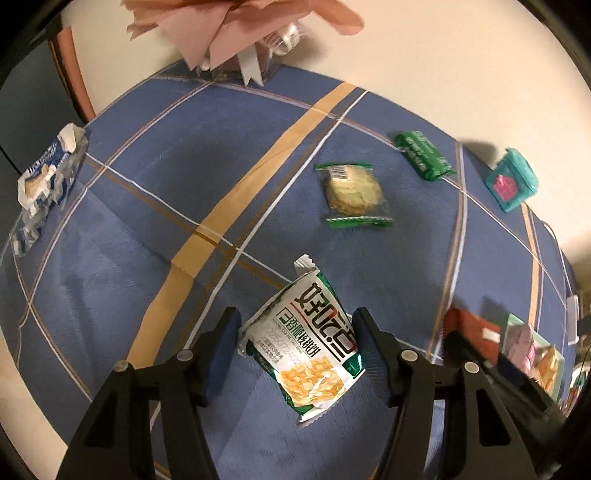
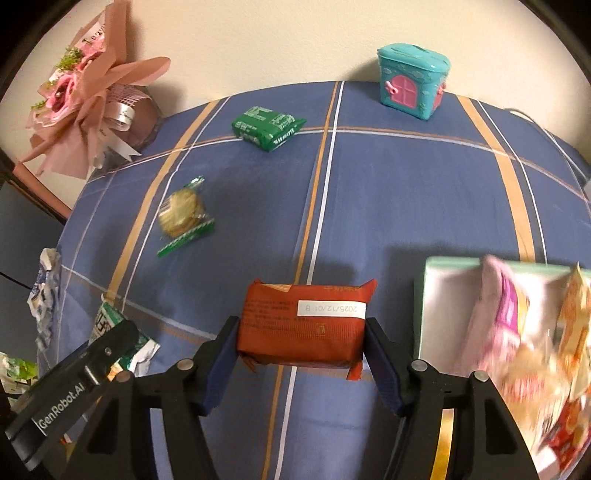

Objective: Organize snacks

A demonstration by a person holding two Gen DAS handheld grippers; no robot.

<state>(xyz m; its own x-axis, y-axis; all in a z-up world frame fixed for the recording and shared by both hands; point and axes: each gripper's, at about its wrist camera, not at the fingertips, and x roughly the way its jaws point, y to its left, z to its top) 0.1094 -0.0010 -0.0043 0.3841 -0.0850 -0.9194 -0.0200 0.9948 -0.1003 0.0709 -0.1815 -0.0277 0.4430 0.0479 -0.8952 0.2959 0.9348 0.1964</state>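
Note:
My left gripper (image 1: 295, 347) is shut on a green and white cracker packet (image 1: 306, 343), its pads pressing both sides above the blue checked tablecloth (image 1: 147, 192). My right gripper (image 2: 301, 332) is shut on a red-brown snack bar packet (image 2: 303, 325) just left of a pale green box (image 2: 428, 295) that holds several pink and orange snack packets. A clear-wrapped round biscuit pack (image 1: 352, 194) (image 2: 183, 214) and a dark green packet (image 1: 423, 155) (image 2: 267, 125) lie farther back on the cloth. The left gripper's finger also shows in the right wrist view (image 2: 110, 343).
A teal house-shaped tin (image 2: 412, 83) (image 1: 511, 179) stands at the back by the wall. A pink paper bouquet (image 2: 88, 99) (image 1: 229, 33) sits at the back left. A crumpled blue and white wrapper (image 1: 46, 173) (image 2: 46, 291) lies at the left table edge.

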